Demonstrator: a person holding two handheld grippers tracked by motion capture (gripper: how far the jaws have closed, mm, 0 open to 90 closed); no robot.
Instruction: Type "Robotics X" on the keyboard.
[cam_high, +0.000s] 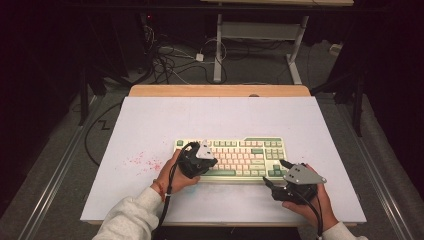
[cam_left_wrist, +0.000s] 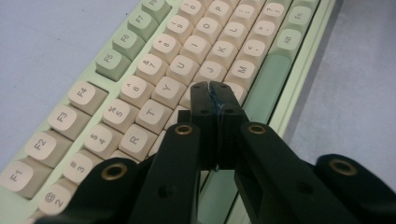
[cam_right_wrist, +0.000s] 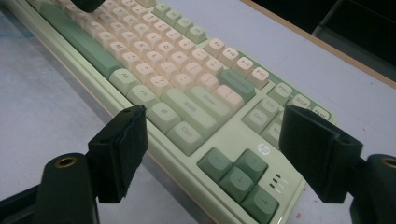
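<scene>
Keyboard work is the step in hand: a pale green rectangular keyboard with cream and green keycaps (cam_high: 235, 157) lies near the front edge of the white table top (cam_high: 150, 120), slightly right of centre. The left gripper (cam_left_wrist: 214, 93) has its jaws pressed together with nothing between them, the joined tip poised over the middle letter rows, just above the green space bar (cam_left_wrist: 266, 84). The right gripper (cam_right_wrist: 215, 154) hangs spread wide off the keyboard's front right corner, near the dark green arrow keys (cam_right_wrist: 240, 175), gripping nothing. To press cleanly, bring the closed tip squarely down onto the centre of one keycap, since a tilted approach would likely clip a neighbouring key. Keep the right gripper clear of the keys, or rest it against the case to stop sliding.
</scene>
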